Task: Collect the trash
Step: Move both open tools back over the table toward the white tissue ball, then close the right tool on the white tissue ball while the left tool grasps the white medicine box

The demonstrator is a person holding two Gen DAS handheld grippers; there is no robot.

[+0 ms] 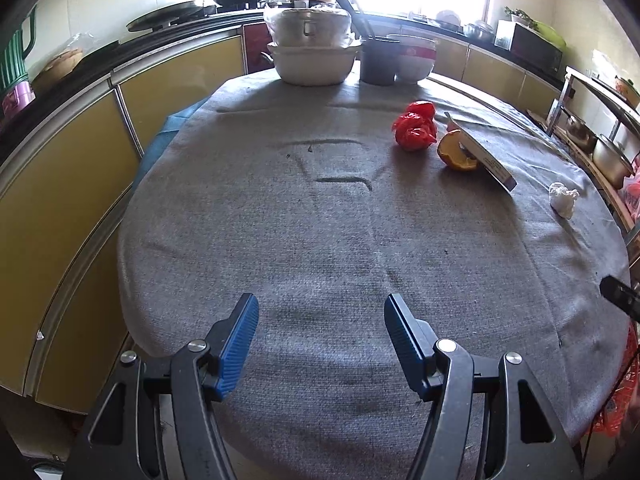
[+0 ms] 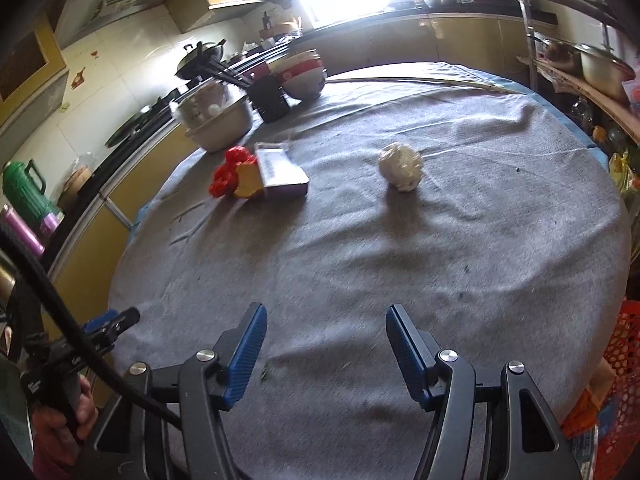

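On the grey table cloth (image 1: 320, 220) lie a crumpled red plastic bag (image 1: 415, 126), an orange peel (image 1: 456, 152), a flat box (image 1: 482, 152) leaning on the peel, and a crumpled white paper ball (image 1: 562, 198). The right wrist view shows the same bag (image 2: 226, 174), peel (image 2: 248, 182), box (image 2: 280, 172) and paper ball (image 2: 401, 166). My left gripper (image 1: 320, 320) is open and empty above the near table edge. My right gripper (image 2: 326, 330) is open and empty, well short of the paper ball. The left gripper also shows at the left of the right wrist view (image 2: 108, 322).
Stacked pots and bowls (image 1: 316, 44), a dark chopstick holder (image 1: 378, 58) and bowls (image 1: 414, 58) stand at the table's far edge. Yellow kitchen cabinets (image 1: 60, 200) run along the left. A shelf with pots (image 1: 600, 136) is at the right. A red basket (image 2: 624, 356) sits beside the table at right.
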